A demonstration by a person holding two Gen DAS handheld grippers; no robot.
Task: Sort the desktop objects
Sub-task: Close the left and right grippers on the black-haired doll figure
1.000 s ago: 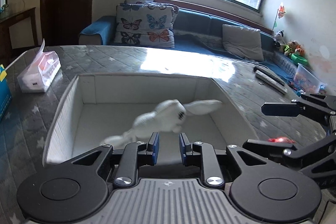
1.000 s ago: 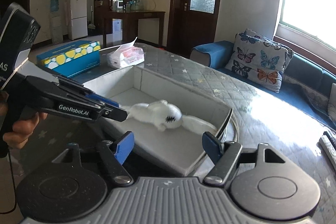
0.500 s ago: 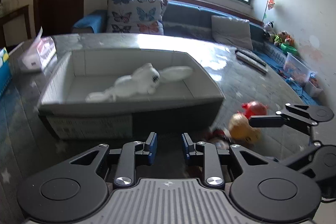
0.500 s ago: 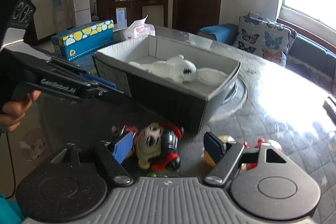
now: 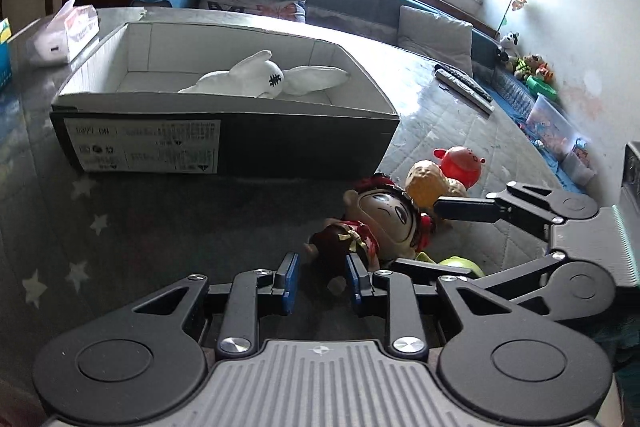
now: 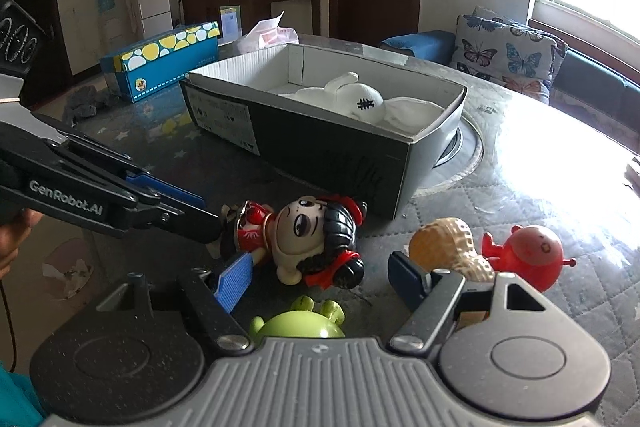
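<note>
We are now hovering low over the table (image 5: 168, 227), where a second ago our left gripper (image 5: 319, 281) was over the box (image 5: 240, 143) with the white rabbit (image 5: 260, 77) falling from it. The rabbit is now lying inside the box, and the left fingers are standing slightly apart, empty, with the feet of the doll (image 5: 384, 223) just ahead between them. Our right gripper (image 6: 320, 285) is spreading wide around the doll (image 6: 312, 239), which is lying on the table in front of the box, not gripped. The peanut toy (image 6: 448, 245) and red toy (image 6: 528, 253) are resting beside the right finger; the green toy (image 6: 300, 321) is lying below the doll.
</note>
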